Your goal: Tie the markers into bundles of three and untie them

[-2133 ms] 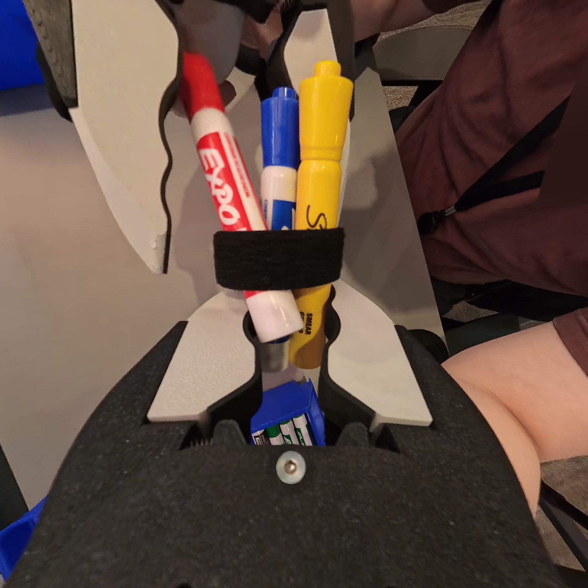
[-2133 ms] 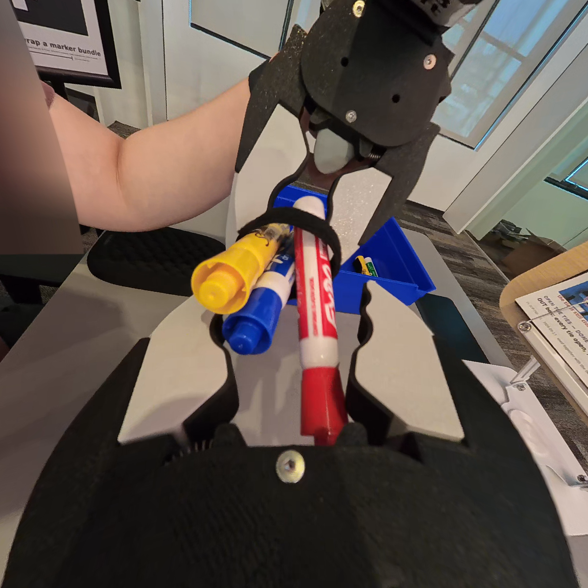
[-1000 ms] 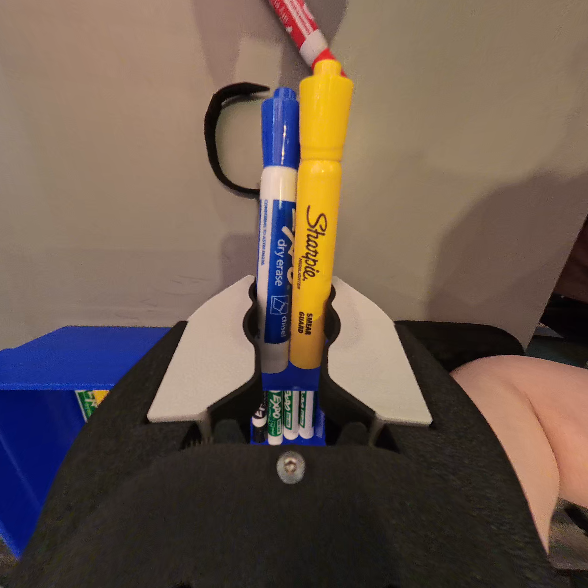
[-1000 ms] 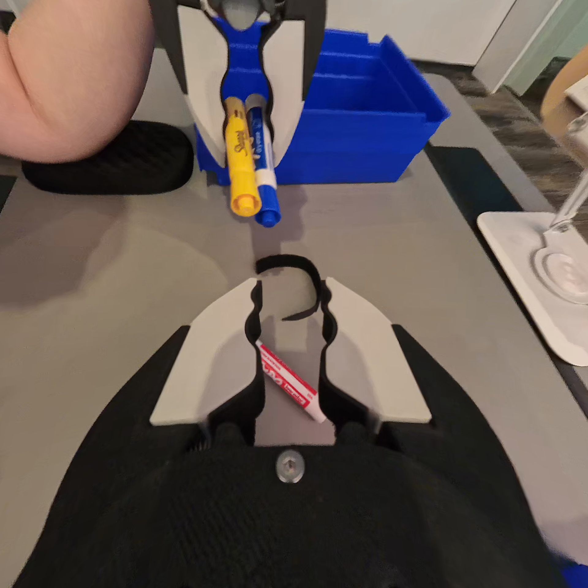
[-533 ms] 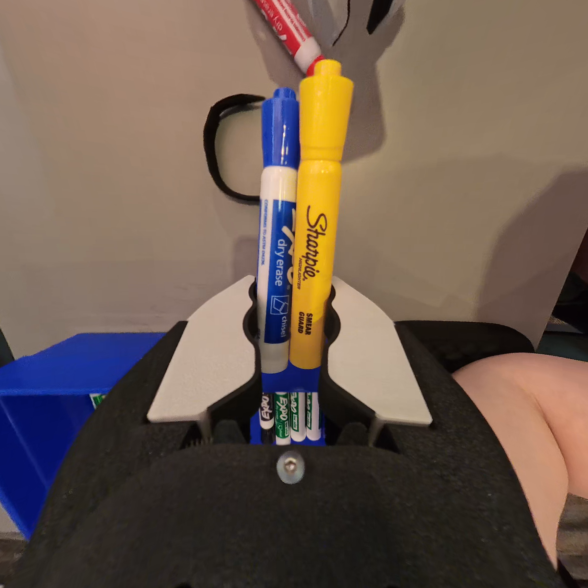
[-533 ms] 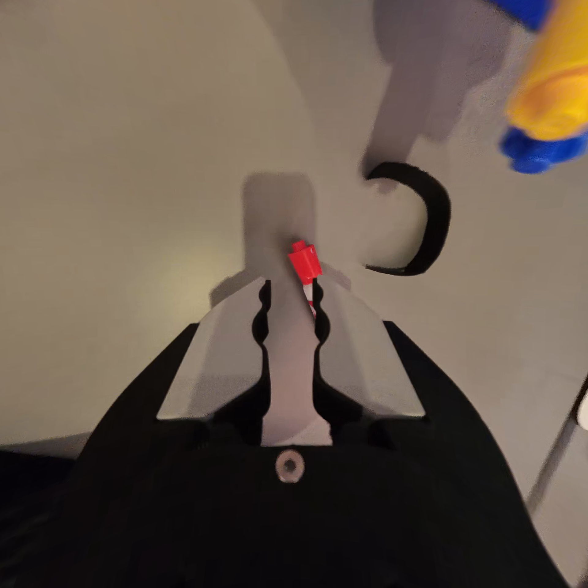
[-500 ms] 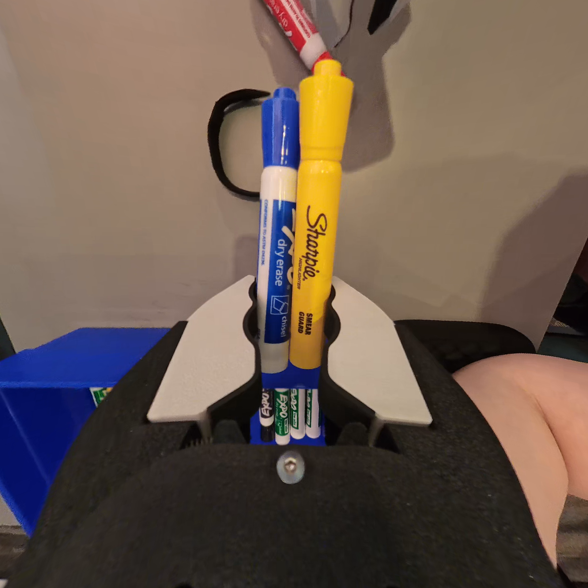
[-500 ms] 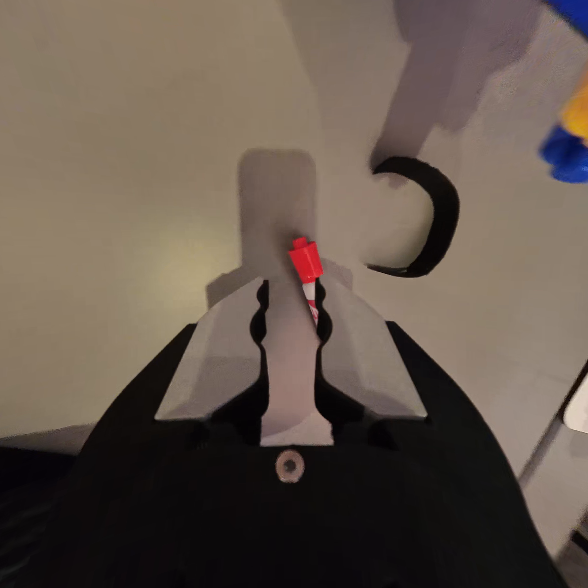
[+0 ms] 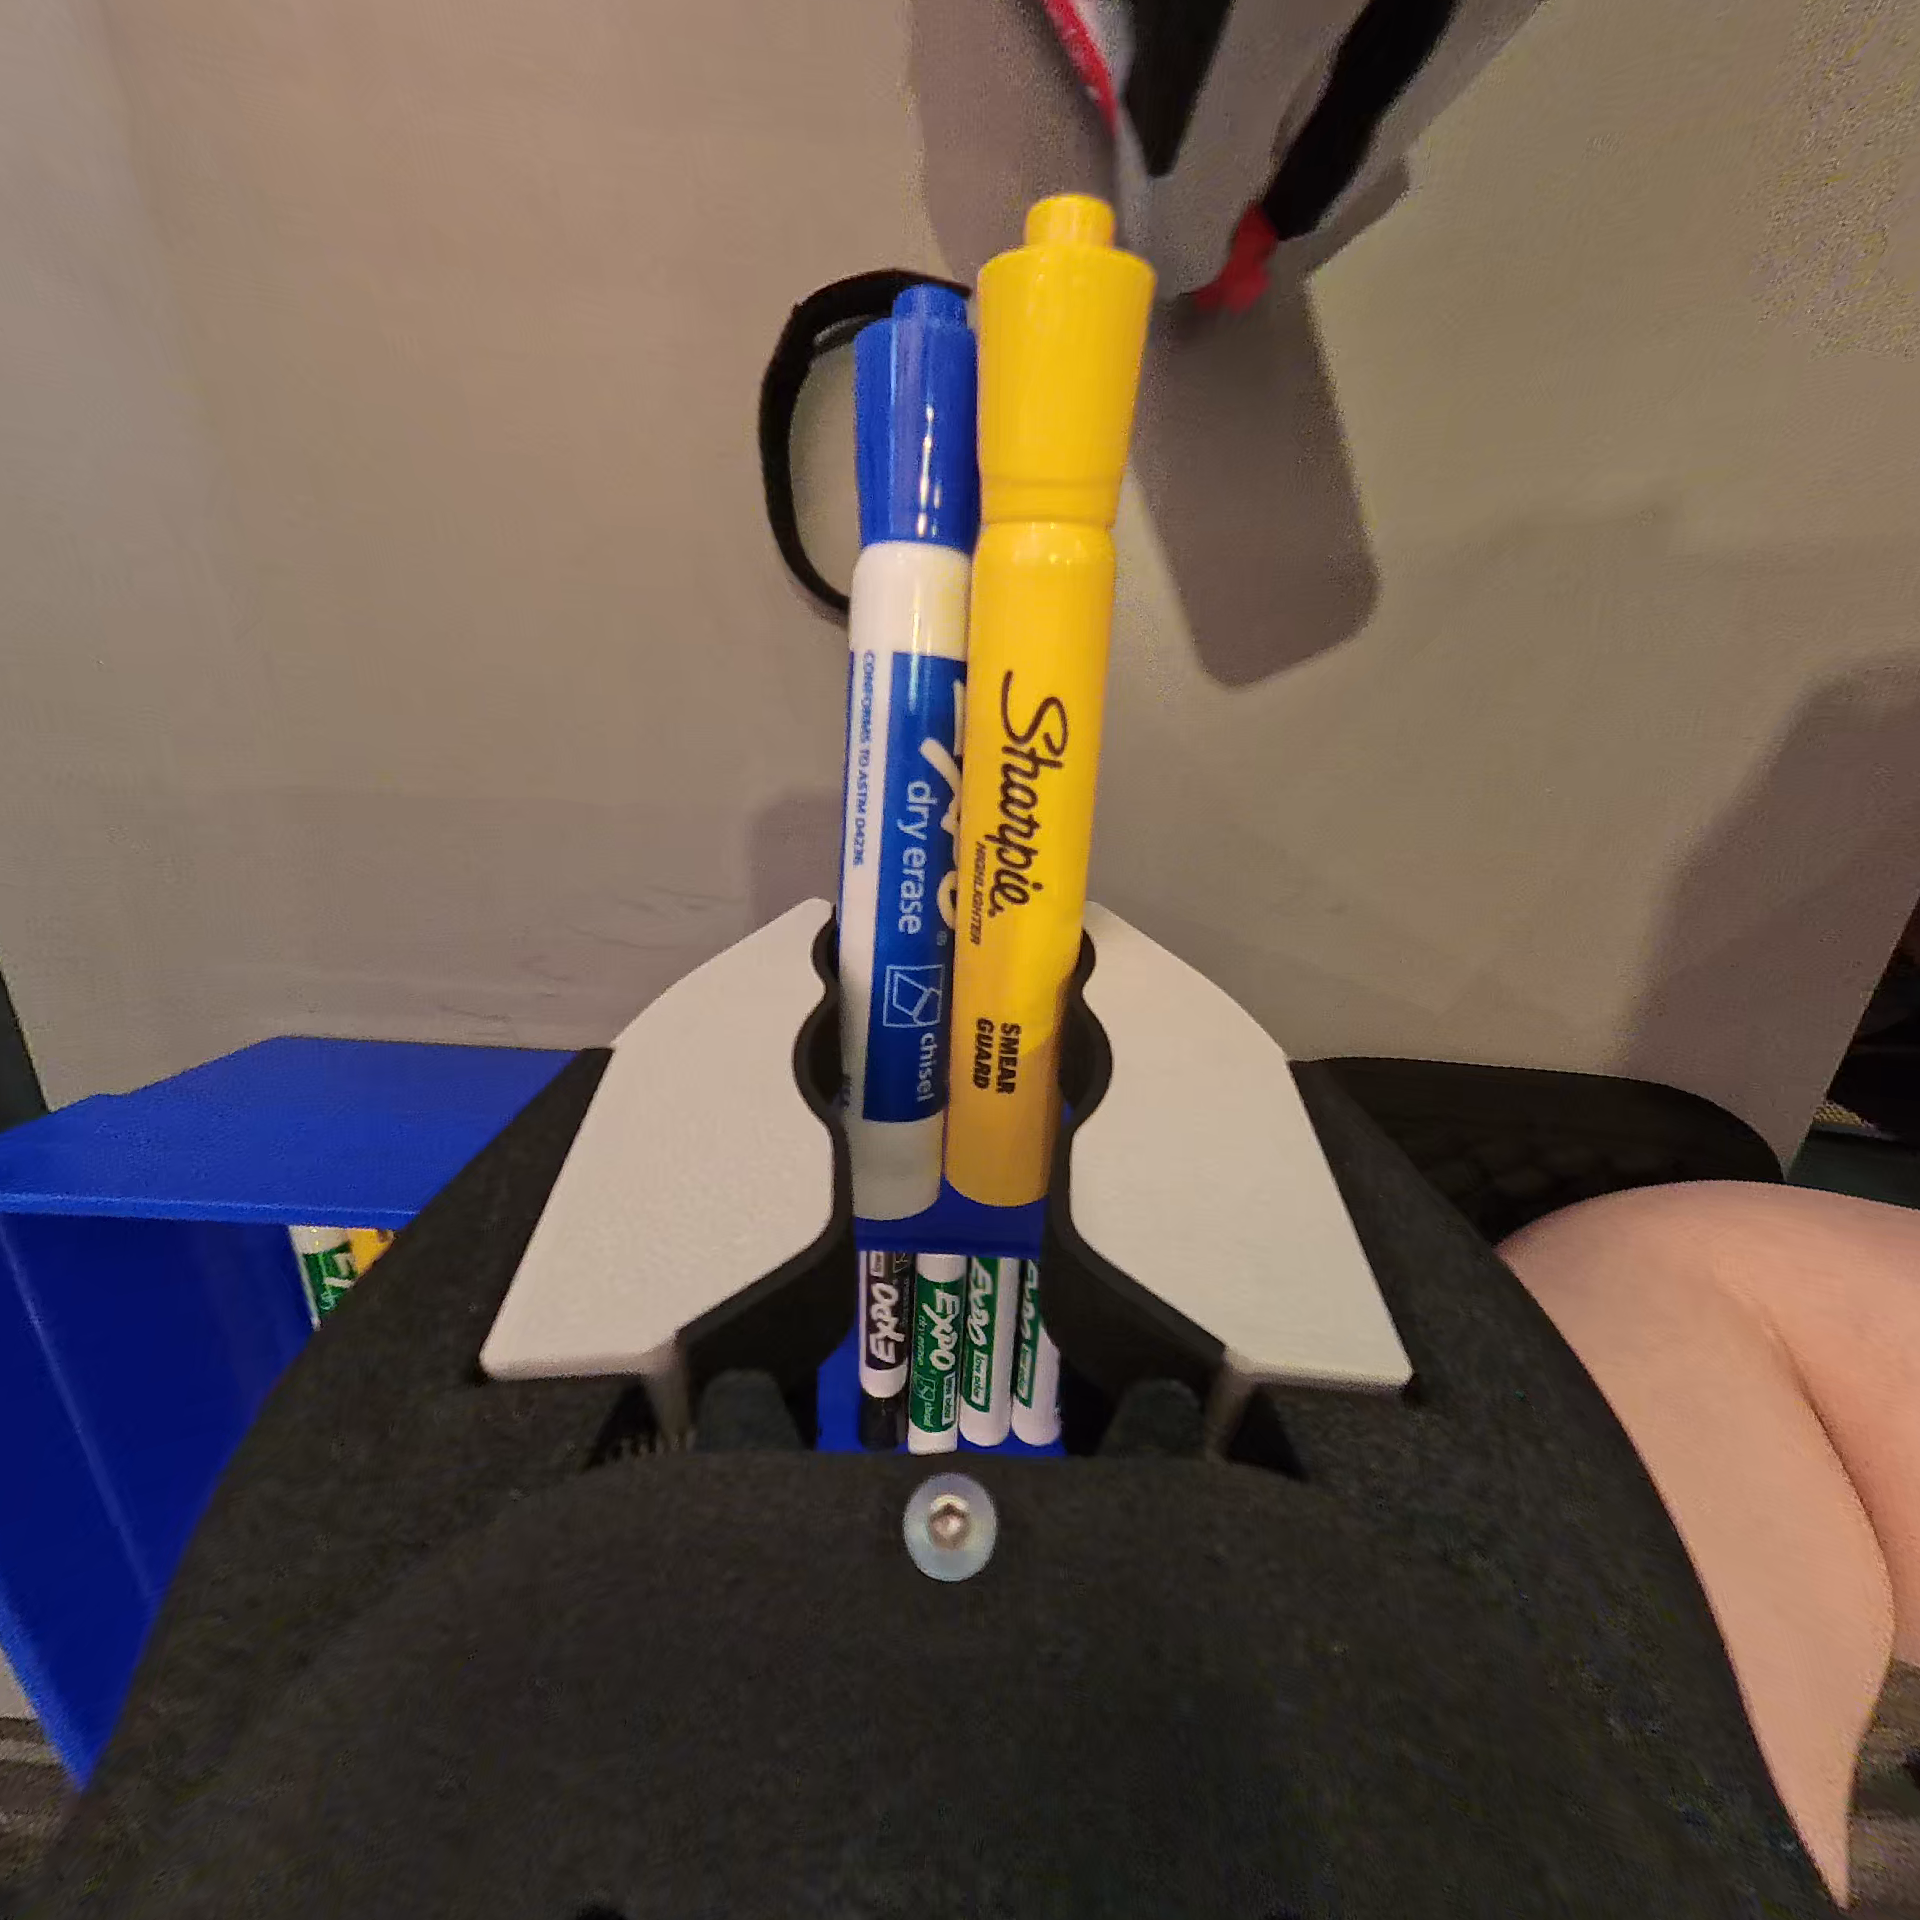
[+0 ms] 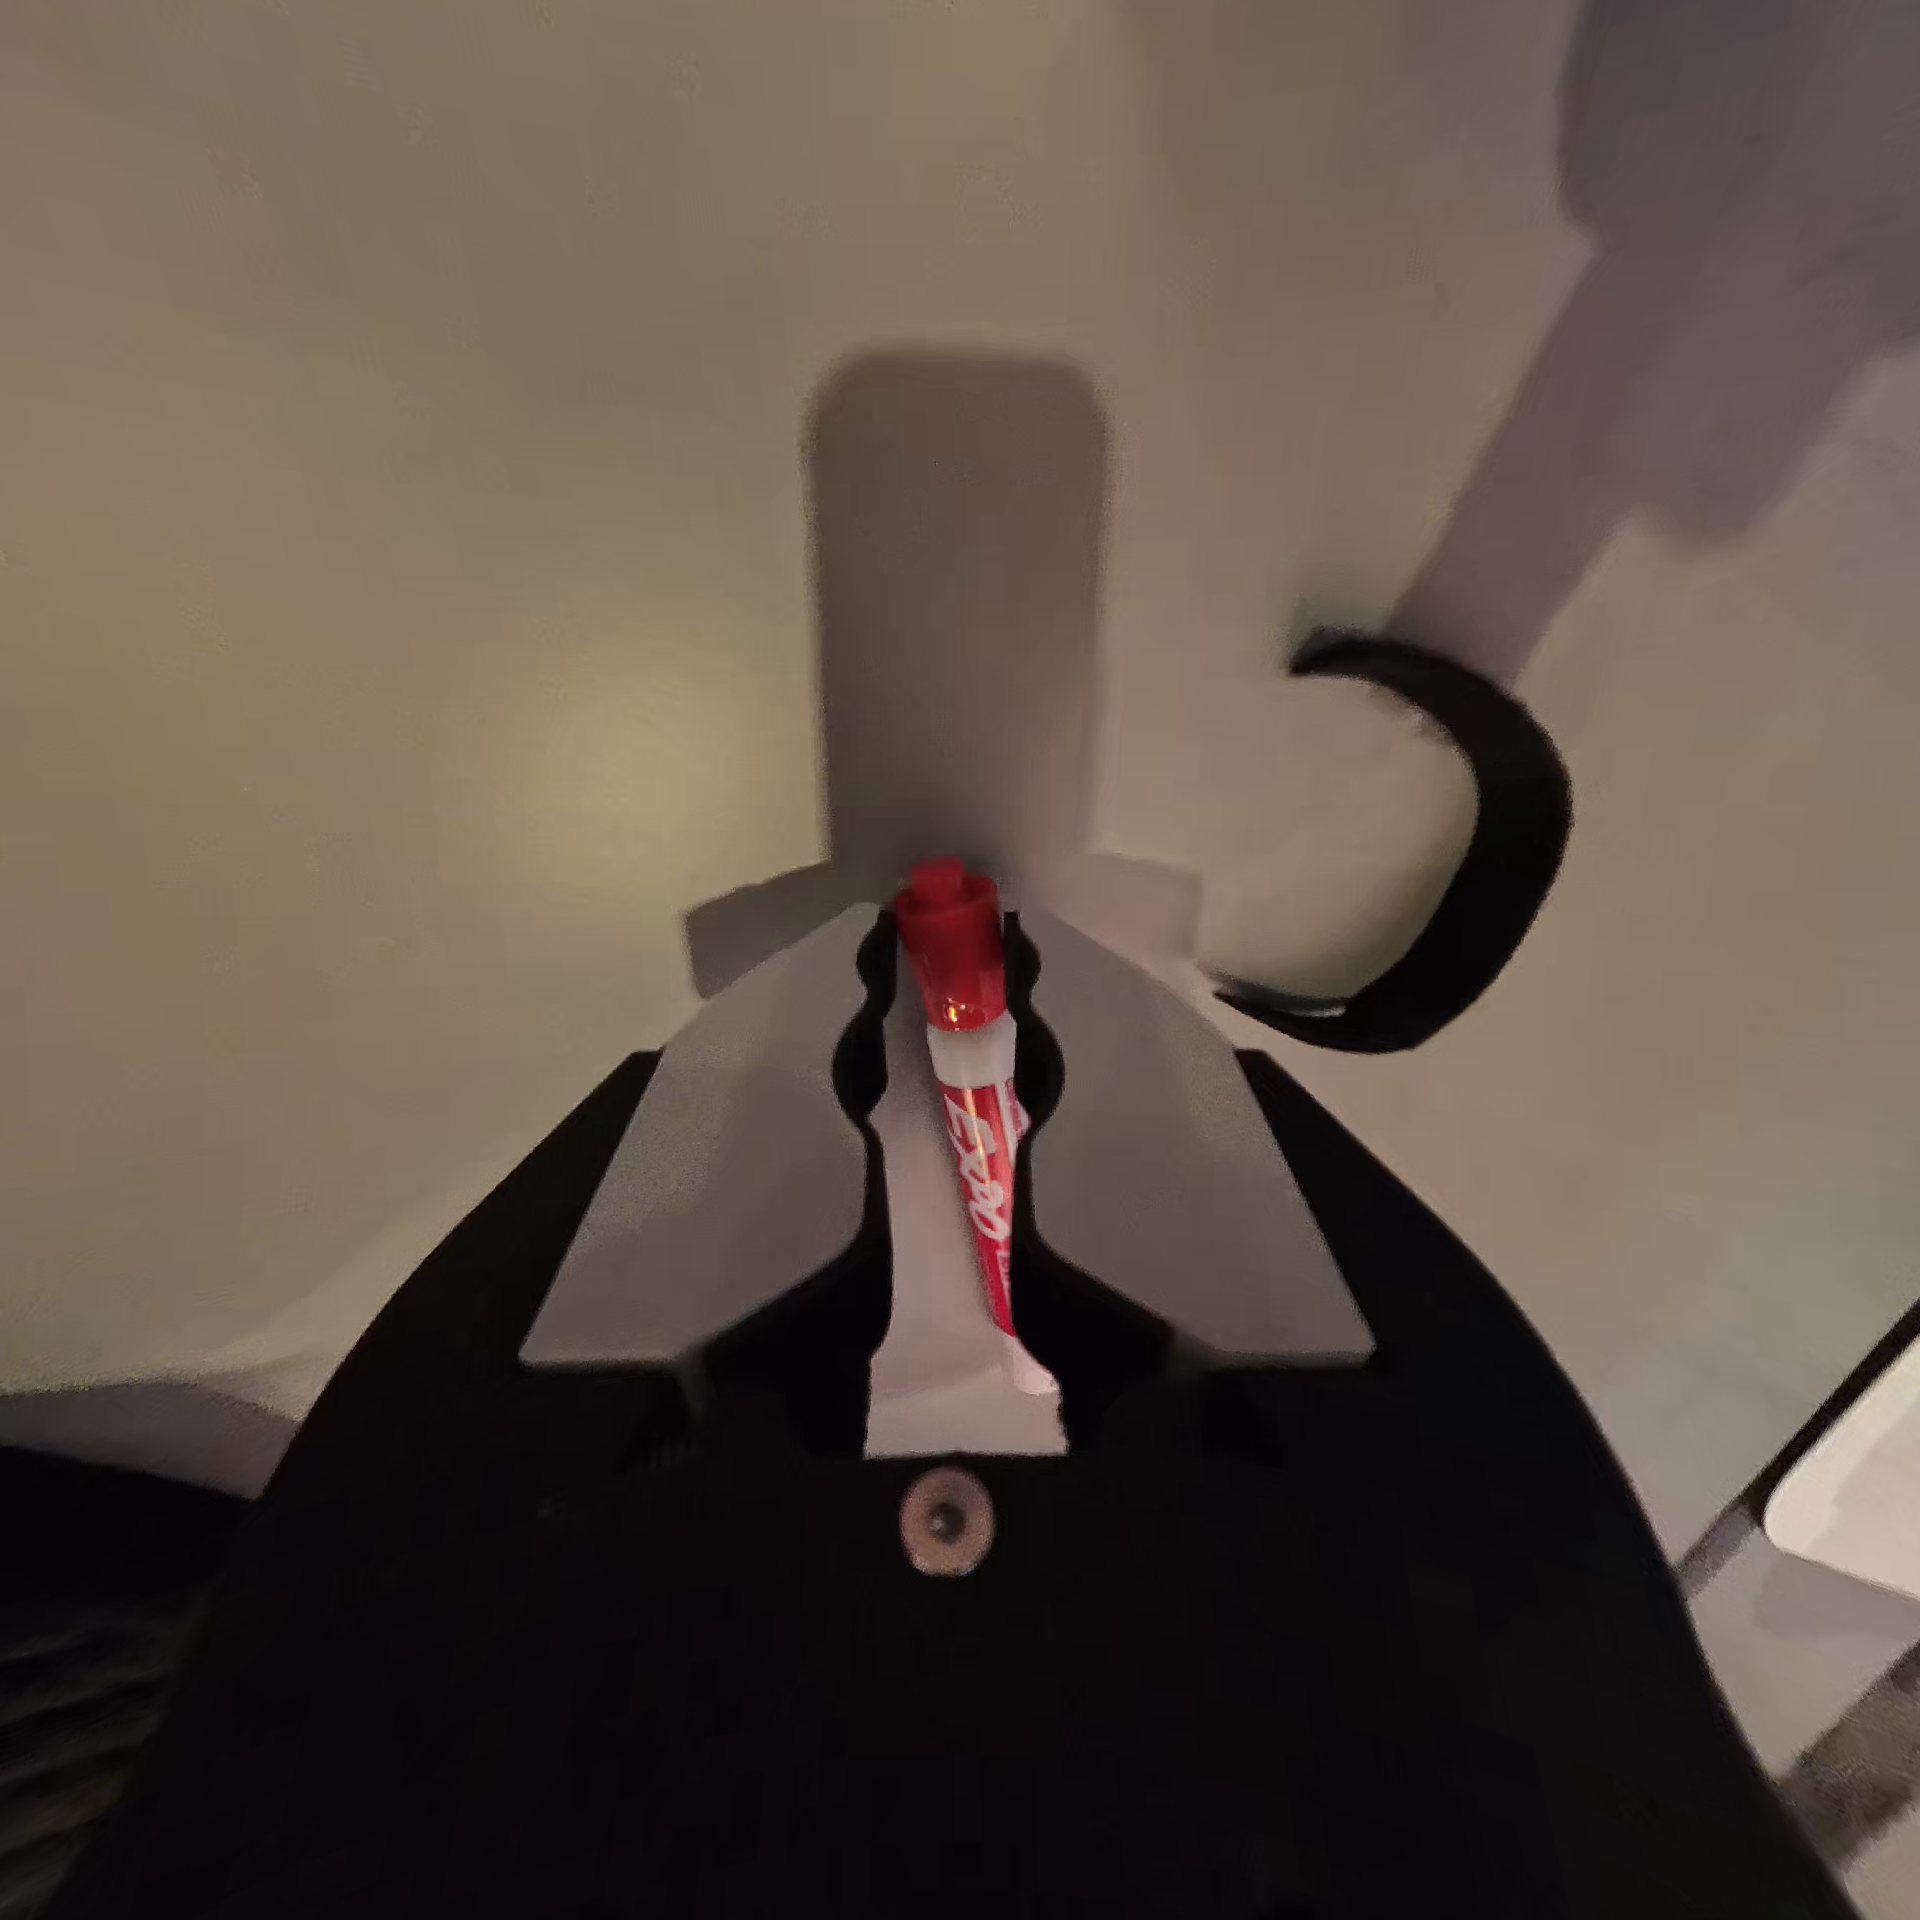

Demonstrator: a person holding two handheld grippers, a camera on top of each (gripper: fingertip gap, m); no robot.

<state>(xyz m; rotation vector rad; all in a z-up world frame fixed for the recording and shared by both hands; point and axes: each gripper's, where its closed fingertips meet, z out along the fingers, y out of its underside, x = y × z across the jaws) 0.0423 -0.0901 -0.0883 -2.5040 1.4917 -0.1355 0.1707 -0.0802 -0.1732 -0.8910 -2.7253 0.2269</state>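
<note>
My left gripper [image 9: 956,935] is shut on a blue marker [image 9: 914,727] and a yellow marker [image 9: 1039,727], side by side with caps pointing away. The black strap [image 9: 779,436] lies open and curled on the grey table behind them; it also shows in the right wrist view [image 10: 1496,831]. My right gripper [image 10: 948,920] is shut on the red marker [image 10: 951,966] at its cap end, close over the table [image 10: 416,520]. In the left wrist view the right gripper [image 9: 1247,156] is blurred at the top, with the red cap [image 9: 1242,265] sticking out.
A blue bin [image 9: 156,1247] stands below my left gripper, with several green and black markers [image 9: 956,1340] in it. A person's arm [image 9: 1714,1455] is at the right. A white base [image 10: 1849,1496] is at the right edge and a black pad [image 10: 62,1558] at the lower left. There is about 15 cm between the tips of the two grippers.
The strap came off the bundle and the red marker dropped to the table. My right gripper came down over the red marker and closed on its cap end. My left gripper kept hold of its two markers.
</note>
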